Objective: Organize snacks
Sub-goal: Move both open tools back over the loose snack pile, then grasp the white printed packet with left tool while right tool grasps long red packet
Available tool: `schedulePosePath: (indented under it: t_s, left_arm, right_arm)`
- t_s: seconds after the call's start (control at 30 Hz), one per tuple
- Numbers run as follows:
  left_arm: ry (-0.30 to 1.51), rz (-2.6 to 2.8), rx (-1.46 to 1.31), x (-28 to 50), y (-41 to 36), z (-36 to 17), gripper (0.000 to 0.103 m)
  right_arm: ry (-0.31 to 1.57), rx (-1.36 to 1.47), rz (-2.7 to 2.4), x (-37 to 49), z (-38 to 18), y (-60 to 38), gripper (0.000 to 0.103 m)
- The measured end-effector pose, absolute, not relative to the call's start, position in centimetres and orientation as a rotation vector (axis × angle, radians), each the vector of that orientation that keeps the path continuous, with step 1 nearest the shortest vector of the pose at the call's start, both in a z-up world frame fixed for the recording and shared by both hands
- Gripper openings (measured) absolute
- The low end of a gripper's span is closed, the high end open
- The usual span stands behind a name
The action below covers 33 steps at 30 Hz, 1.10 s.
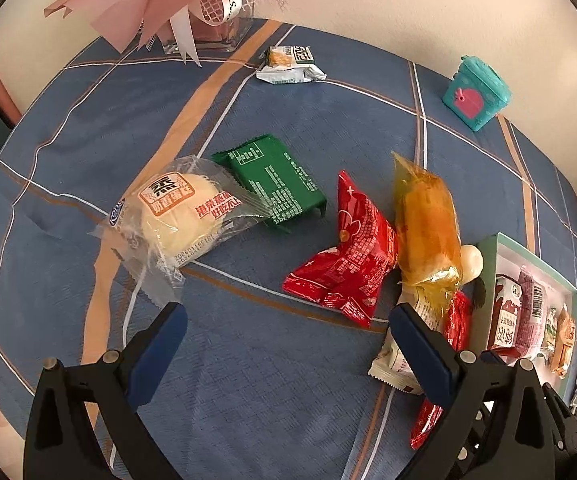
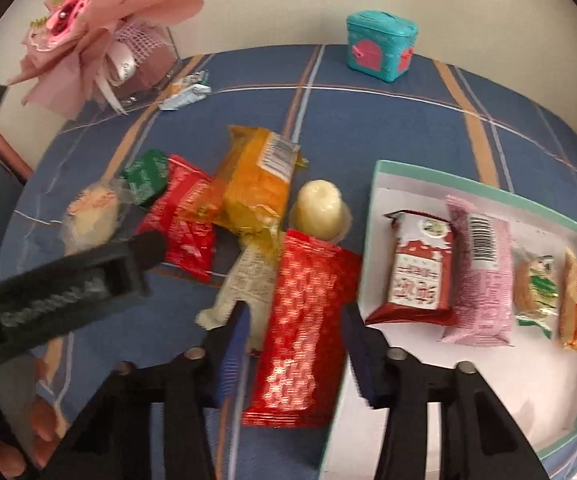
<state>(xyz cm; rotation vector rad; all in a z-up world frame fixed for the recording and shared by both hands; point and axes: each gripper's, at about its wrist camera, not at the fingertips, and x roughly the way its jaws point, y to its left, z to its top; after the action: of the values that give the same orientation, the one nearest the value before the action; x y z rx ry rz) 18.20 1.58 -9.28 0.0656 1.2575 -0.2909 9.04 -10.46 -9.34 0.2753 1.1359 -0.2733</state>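
Observation:
My right gripper (image 2: 294, 322) is shut on a long red foil snack pack (image 2: 302, 332), held between both pads just left of the white tray (image 2: 380, 176), which holds several packs. My left gripper (image 1: 284, 330) is open and empty above the blue cloth; it also shows in the right wrist view (image 2: 144, 248). Ahead of it lie a steamed cake in clear wrap (image 1: 180, 216), a green pack (image 1: 276, 184), a red pack (image 1: 348, 252) and an orange pack (image 1: 426, 224). A cream pudding cup (image 2: 320, 210) sits beside the tray.
A pink bouquet in a glass vase (image 2: 100, 40) stands at the back left. A teal toy box (image 2: 380, 46) stands at the back. A small white-green pack (image 1: 290, 66) lies near the vase. A beige pack (image 2: 244, 280) lies under the red foil pack.

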Motion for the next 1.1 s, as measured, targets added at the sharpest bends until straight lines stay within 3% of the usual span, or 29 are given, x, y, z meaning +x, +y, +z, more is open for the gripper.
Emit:
schedulePosePath:
  t_s: [0.4, 0.83, 1.1]
  left_arm:
    - [1.273, -0.294, 0.068, 18.1, 1.5, -9.6, 0.101]
    - [1.279, -0.316, 0.084, 17.9, 0.5, -9.7, 0.101]
    - [1.283, -0.345, 0.11, 17.4, -0.8, -9.9, 0.101]
  right_arm:
    - [1.212, 0.227, -0.283, 9.5, -11.4, -9.3, 0.047]
    - [1.166, 0.308, -0.286, 8.0, -9.2, -11.2, 0.017]
    - [1.167, 0.319, -0.278, 7.6, -9.2, -11.4, 0.015]
